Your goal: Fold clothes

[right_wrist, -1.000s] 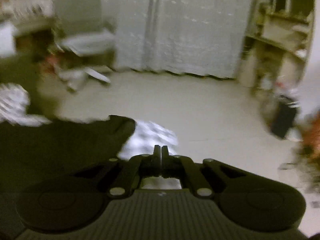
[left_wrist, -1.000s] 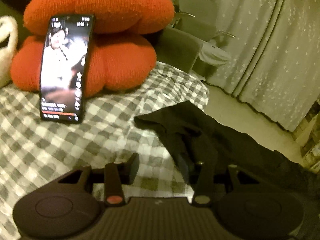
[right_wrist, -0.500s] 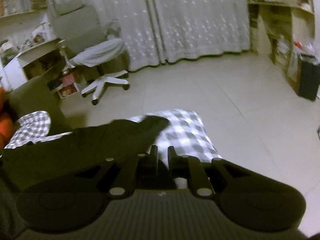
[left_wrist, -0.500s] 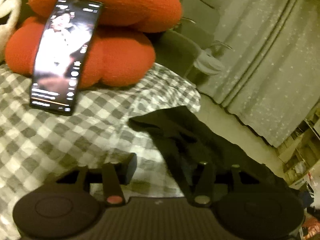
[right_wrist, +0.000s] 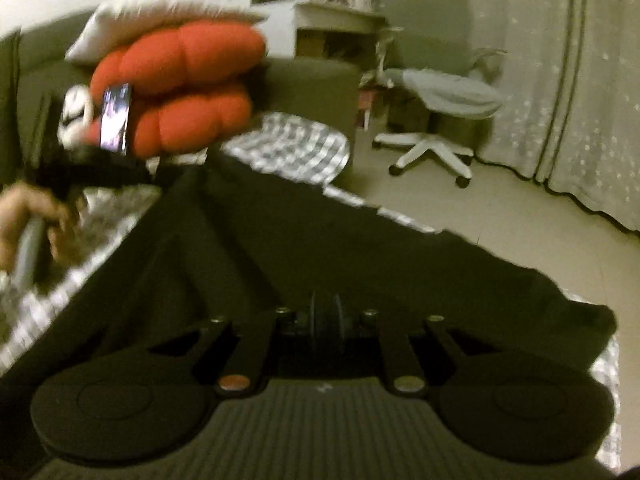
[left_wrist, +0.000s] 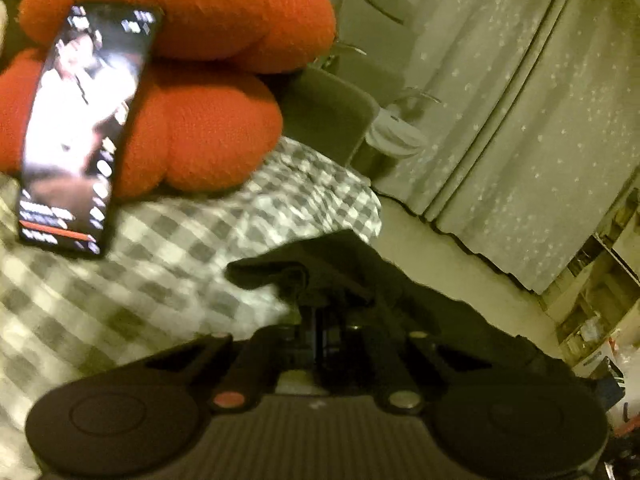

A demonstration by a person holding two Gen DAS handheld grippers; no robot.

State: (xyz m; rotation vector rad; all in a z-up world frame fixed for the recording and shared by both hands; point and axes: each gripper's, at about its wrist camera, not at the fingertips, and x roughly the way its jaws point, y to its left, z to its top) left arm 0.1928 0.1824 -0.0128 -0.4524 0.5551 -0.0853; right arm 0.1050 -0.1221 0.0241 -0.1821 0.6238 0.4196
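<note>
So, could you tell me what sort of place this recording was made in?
Most likely a lived-in room at home: a checked cover with red cushions on it, long curtains, and a swivel chair.

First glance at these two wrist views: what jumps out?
The bright red cushion at the back of the checked bedspread, with a lit phone propped against it. Next, the dark garment spread across the bed's near side; the left gripper and the right gripper both look shut on its edge, though the picture is blurred.
</note>
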